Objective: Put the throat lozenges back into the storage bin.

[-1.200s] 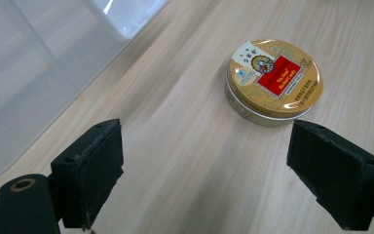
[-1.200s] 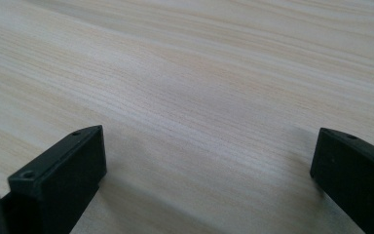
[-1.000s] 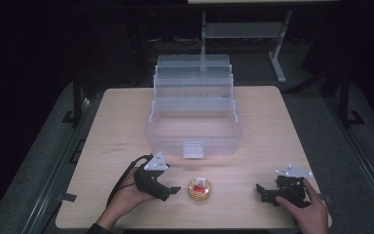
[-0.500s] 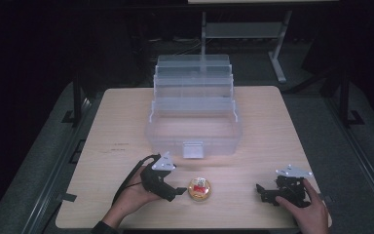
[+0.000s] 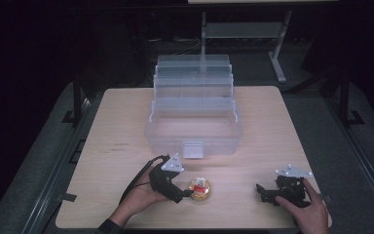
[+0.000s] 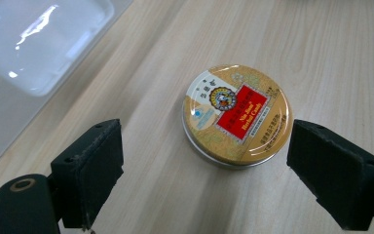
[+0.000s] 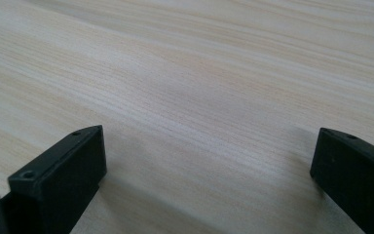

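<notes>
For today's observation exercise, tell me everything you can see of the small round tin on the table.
The tin is a low round container, metal by its look, with a gold lid bearing a red label, a round emblem and small print. It is closed and lies flat on the wooden table, in front of the clear box. The left gripper is open beside it, its jaws not touching it.

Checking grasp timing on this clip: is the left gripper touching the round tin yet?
Apart. In the left gripper view the tin lies flat on the table, bare wood visible between it and each open jaw of the left gripper.
</notes>
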The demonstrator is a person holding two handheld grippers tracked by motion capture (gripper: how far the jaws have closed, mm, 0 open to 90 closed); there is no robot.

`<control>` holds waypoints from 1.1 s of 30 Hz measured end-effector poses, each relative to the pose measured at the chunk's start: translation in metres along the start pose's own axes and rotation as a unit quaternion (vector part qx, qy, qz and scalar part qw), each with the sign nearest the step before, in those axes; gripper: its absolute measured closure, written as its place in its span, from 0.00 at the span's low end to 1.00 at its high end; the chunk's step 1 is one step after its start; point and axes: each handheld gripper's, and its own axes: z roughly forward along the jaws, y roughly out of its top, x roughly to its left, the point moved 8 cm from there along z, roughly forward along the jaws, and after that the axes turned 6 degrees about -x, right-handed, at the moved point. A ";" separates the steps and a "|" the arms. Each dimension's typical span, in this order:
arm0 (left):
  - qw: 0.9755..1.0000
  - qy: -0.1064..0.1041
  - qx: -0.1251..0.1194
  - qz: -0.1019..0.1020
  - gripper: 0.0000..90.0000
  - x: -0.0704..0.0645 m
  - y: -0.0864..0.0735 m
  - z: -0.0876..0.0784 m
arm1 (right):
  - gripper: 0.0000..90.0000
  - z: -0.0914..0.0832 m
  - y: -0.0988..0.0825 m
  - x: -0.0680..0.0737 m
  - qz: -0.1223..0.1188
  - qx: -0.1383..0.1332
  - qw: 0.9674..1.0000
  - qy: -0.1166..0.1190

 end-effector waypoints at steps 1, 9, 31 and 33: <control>1.000 -0.003 0.000 -0.002 0.14 -0.001 0.001 0.002 | 0.00 0.000 0.000 0.000 0.000 0.000 1.000 0.000; 1.000 -0.010 0.010 0.008 0.14 -0.006 0.007 0.012 | 0.00 0.000 0.000 0.000 0.000 0.000 1.000 0.000; 0.996 -0.036 0.072 0.039 0.13 -0.016 0.012 0.033 | 0.00 0.000 0.000 0.000 0.000 0.000 1.000 0.000; 0.995 -0.038 0.078 0.046 0.13 -0.016 0.013 0.035 | 0.00 0.000 0.000 0.000 0.000 0.000 1.000 0.000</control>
